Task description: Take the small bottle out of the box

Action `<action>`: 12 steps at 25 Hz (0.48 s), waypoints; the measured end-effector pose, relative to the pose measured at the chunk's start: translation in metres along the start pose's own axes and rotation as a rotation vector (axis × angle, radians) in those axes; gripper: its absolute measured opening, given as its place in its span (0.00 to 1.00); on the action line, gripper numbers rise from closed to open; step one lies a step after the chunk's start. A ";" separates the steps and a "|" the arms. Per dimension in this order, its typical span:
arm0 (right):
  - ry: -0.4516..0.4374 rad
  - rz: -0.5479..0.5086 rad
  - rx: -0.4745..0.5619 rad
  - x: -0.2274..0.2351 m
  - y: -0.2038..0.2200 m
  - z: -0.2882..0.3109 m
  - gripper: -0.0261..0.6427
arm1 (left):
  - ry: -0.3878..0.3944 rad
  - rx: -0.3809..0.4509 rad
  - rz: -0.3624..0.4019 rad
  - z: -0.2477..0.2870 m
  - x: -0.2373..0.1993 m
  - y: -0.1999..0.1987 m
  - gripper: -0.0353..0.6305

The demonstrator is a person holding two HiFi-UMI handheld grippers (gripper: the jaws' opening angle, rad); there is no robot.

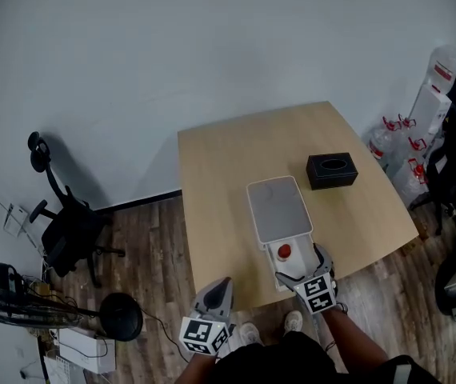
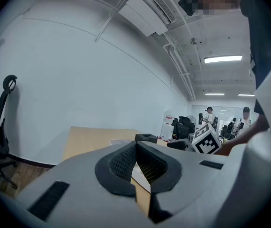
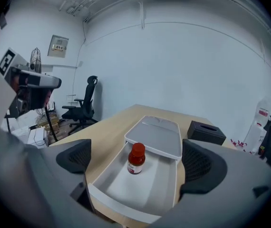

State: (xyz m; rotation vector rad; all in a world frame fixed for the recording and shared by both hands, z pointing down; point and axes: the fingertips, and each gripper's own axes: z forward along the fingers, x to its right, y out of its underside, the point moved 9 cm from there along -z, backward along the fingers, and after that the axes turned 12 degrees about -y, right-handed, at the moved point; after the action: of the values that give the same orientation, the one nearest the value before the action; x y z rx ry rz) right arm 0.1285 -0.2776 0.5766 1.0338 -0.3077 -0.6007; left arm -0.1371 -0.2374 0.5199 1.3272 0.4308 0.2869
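Observation:
A small bottle [image 3: 136,159] with a red cap stands upright in the pulled-out drawer [image 3: 121,194] of a white box [image 3: 155,137]; the head view shows the bottle [image 1: 284,252] in the drawer [image 1: 296,264] at the near table edge. My right gripper [image 3: 138,161] is open just in front of the drawer, its jaws spread to either side of it, nothing between them. That right gripper [image 1: 302,267] hovers at the drawer's front. My left gripper [image 2: 136,161] is shut and empty, held off the table's near edge, left gripper [image 1: 222,285] left of the box.
A black tissue box [image 1: 331,170] sits on the wooden table [image 1: 228,174] right of the white box. Office chairs [image 1: 68,222] stand on the floor to the left, a fan [image 1: 20,306] and clutter lower left, water jugs [image 1: 392,146] at right.

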 end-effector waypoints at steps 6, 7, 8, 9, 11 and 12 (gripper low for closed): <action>-0.052 -0.001 -0.094 0.015 0.024 0.027 0.78 | -0.077 -0.010 -0.013 0.000 -0.005 0.000 0.07; -0.065 0.002 -0.115 0.017 0.027 0.031 0.75 | -0.091 -0.013 -0.017 -0.001 -0.006 0.000 0.07; -0.077 0.003 -0.139 0.020 0.030 0.036 0.73 | -0.105 -0.016 -0.019 -0.002 -0.007 0.001 0.07; -0.087 0.000 -0.162 0.022 0.032 0.041 0.69 | -0.119 -0.019 -0.021 -0.002 -0.008 0.002 0.07; -0.108 -0.008 -0.203 0.027 0.038 0.052 0.64 | -0.143 -0.025 -0.024 -0.001 -0.010 0.003 0.07; -0.118 -0.008 -0.226 0.029 0.040 0.056 0.62 | -0.152 -0.029 -0.027 -0.002 -0.010 0.004 0.07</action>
State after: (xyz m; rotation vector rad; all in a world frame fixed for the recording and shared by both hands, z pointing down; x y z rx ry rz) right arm 0.1362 -0.3197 0.6380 0.7842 -0.3306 -0.6889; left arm -0.1465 -0.2394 0.5254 1.3040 0.3153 0.1677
